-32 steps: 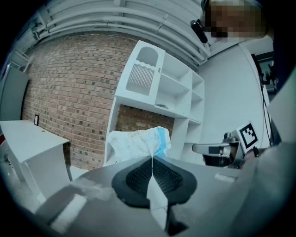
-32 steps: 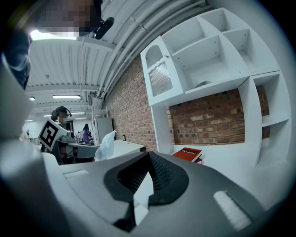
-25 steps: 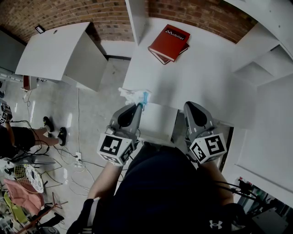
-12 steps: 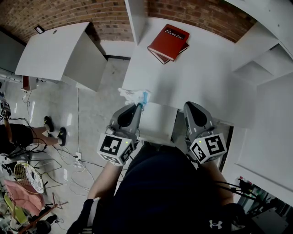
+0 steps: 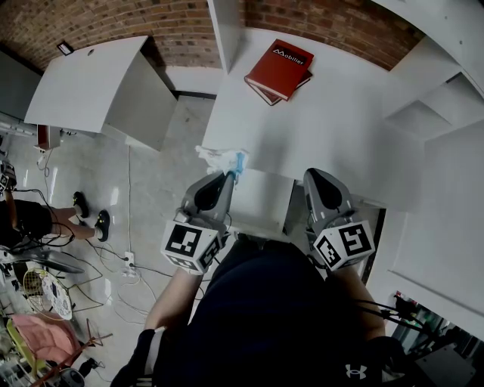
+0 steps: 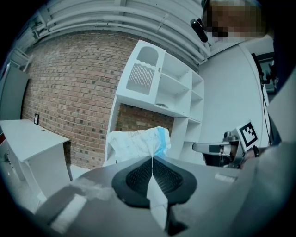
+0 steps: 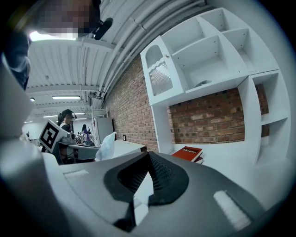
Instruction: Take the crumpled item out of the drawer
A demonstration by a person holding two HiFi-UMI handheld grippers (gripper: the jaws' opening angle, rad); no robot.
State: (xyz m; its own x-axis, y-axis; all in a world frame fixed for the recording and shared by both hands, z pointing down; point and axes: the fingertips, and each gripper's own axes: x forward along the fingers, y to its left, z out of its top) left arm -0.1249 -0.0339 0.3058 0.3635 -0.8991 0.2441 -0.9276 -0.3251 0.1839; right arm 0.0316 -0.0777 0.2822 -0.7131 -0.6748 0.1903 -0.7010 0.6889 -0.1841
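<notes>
- Two grippers: the left gripper (image 5: 229, 175) (image 6: 151, 159) is clamped tight on the single crumpled item (image 5: 221, 158) (image 6: 138, 143), which is held at the left edge of the desk (image 5: 333, 128), just past the drawer (image 5: 261, 202).
- The right gripper (image 5: 311, 174) (image 7: 147, 156) is closed and empty.
- Two red books (image 5: 280, 69) lie stacked far back, with bare desktop between.
- Neither gripper has moved since a second ago.

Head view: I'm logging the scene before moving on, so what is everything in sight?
desk: one, white, centre
crumpled item: one, white and blue, at the desk's front left corner
books: two stacked, red on top, back of the desk
drawer: one, white, at the desk's front edge
shelf unit: one, white, right
cabinet: one, white, left
brick wall: one, red-brown, top
left tongs: one, grey, shut on the crumpled item
right tongs: one, grey, shut, empty
</notes>
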